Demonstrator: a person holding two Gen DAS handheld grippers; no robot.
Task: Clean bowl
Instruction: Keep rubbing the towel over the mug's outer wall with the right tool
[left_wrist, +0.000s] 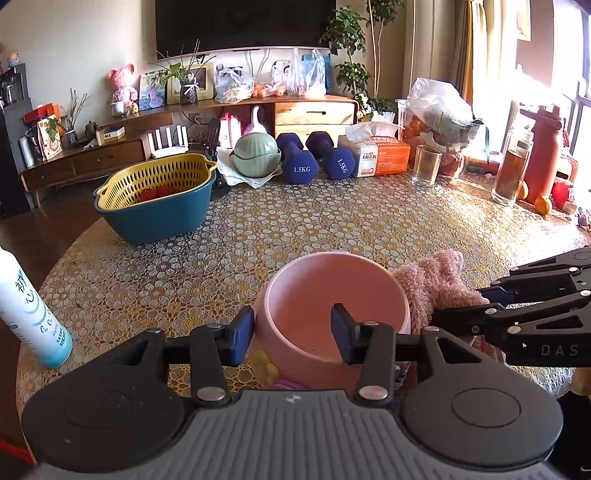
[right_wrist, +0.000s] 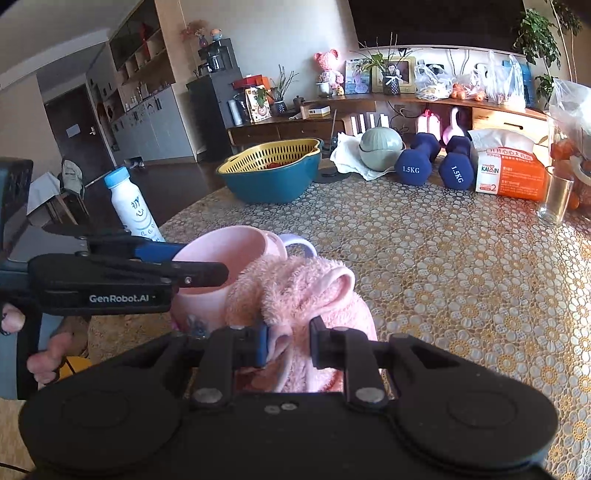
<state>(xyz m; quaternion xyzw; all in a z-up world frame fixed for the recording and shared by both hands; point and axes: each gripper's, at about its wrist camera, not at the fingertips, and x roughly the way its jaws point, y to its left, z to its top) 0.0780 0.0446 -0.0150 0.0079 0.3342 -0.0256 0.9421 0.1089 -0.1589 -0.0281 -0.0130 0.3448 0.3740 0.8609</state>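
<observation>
A pink bowl (left_wrist: 314, 302) with a flower print stands on the patterned table near its front edge. My left gripper (left_wrist: 291, 334) straddles the bowl's near wall, one finger outside and one inside, shut on it. In the right wrist view the same bowl (right_wrist: 221, 251) sits at left, with the left gripper (right_wrist: 203, 264) clamped over its rim. A fluffy pink cloth (right_wrist: 295, 288) is bunched against the bowl's right side, and my right gripper (right_wrist: 290, 345) is shut on it. In the left wrist view the cloth (left_wrist: 432, 280) and the right gripper (left_wrist: 458, 304) lie right of the bowl.
A white and blue bottle (left_wrist: 29, 314) stands at the table's left edge. Further back are a yellow colander in a teal basin (left_wrist: 159, 184), a green lidded pot (left_wrist: 255, 151), two blue dumbbells (left_wrist: 295, 158), a tissue pack (left_wrist: 380, 155) and a glass (left_wrist: 426, 166). A hand (right_wrist: 44, 358) holds the left gripper.
</observation>
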